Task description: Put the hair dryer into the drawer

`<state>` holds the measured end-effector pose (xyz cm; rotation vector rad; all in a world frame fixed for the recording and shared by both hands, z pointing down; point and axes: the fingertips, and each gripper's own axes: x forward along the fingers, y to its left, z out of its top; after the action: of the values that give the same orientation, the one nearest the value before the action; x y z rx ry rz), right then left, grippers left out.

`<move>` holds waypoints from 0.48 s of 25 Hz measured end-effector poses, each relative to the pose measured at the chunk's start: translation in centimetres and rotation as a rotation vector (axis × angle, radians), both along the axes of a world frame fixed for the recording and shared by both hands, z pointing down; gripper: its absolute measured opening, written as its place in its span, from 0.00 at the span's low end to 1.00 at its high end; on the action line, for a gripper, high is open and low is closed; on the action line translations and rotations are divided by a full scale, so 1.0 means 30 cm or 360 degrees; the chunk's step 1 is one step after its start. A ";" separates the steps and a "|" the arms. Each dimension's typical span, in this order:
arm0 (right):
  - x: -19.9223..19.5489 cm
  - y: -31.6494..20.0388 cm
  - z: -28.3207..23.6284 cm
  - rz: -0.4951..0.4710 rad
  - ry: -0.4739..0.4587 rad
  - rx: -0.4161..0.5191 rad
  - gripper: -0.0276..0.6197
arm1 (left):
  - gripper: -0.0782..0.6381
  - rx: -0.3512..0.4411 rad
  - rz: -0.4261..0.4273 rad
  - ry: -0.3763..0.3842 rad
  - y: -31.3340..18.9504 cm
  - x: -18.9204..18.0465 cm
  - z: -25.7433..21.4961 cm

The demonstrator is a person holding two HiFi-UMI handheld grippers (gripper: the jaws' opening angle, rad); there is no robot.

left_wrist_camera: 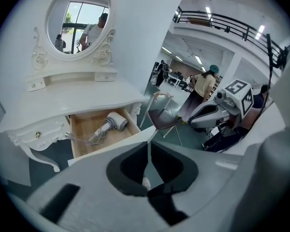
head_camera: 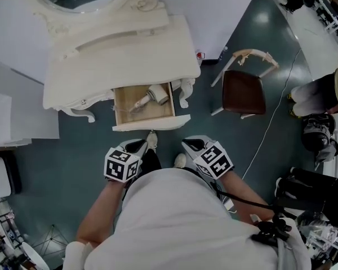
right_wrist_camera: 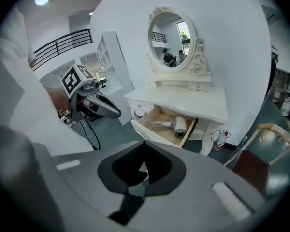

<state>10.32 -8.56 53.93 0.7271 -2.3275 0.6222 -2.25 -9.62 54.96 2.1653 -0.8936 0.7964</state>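
The white hair dryer lies inside the open wooden drawer of the white dressing table, its cord coiled beside it. My left gripper hangs in front of the drawer, close to my body, with its jaws together and nothing between them. My right gripper is level with it on the right, also shut and empty. Both point down toward the drawer from a short way off, touching nothing.
A brown-seated chair stands right of the table. An oval mirror rises at the table's back. A person and equipment crowd the right edge. White cabinets stand at the left.
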 end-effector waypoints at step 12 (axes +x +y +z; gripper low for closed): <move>-0.090 0.073 -0.021 -0.0148 0.0021 0.0027 0.04 | 0.11 -0.0004 -0.0027 0.0181 0.121 0.011 -0.065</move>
<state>7.61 -6.37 53.29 0.6247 -2.3425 0.5554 -1.92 -5.98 53.02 2.1743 -0.8512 0.6589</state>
